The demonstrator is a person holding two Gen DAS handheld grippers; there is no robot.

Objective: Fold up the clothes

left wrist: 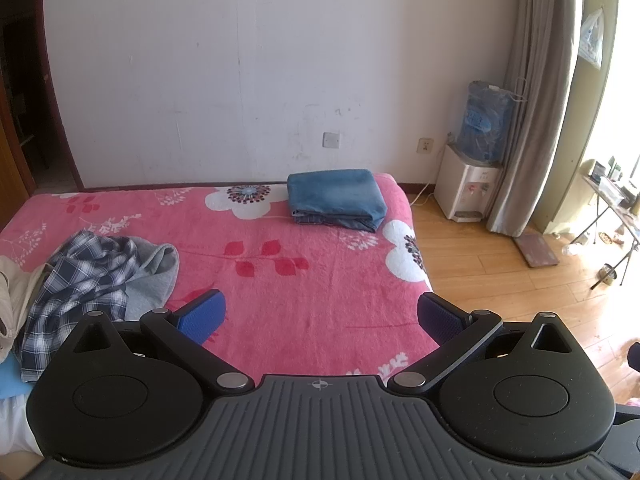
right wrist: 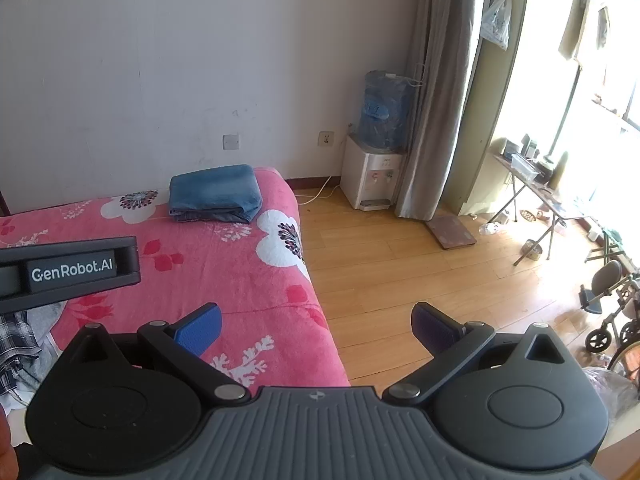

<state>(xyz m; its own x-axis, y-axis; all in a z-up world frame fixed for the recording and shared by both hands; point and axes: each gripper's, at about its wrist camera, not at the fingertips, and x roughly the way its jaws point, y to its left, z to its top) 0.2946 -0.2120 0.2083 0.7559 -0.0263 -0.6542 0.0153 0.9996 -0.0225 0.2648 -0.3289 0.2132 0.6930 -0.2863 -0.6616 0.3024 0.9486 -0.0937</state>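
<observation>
A folded blue denim garment [left wrist: 336,199] lies at the far right corner of the pink flowered bed [left wrist: 280,280]; it also shows in the right wrist view [right wrist: 214,194]. A crumpled pile with a blue plaid shirt [left wrist: 80,280], a grey garment [left wrist: 154,280] and a beige garment [left wrist: 16,292] sits at the bed's left. My left gripper [left wrist: 320,314] hangs open above the bed's near right part, holding nothing. My right gripper [right wrist: 318,330] is open over the bed's right edge and the wooden floor. The left gripper's body [right wrist: 68,270] shows at the left of the right wrist view.
A water dispenser [left wrist: 470,184] with a blue bottle stands by the wall, beside a grey curtain [left wrist: 532,120]. A folding table [right wrist: 536,188] with clutter, a floor scale [right wrist: 450,232] and a wheelchair [right wrist: 612,308] stand on the wooden floor at the right.
</observation>
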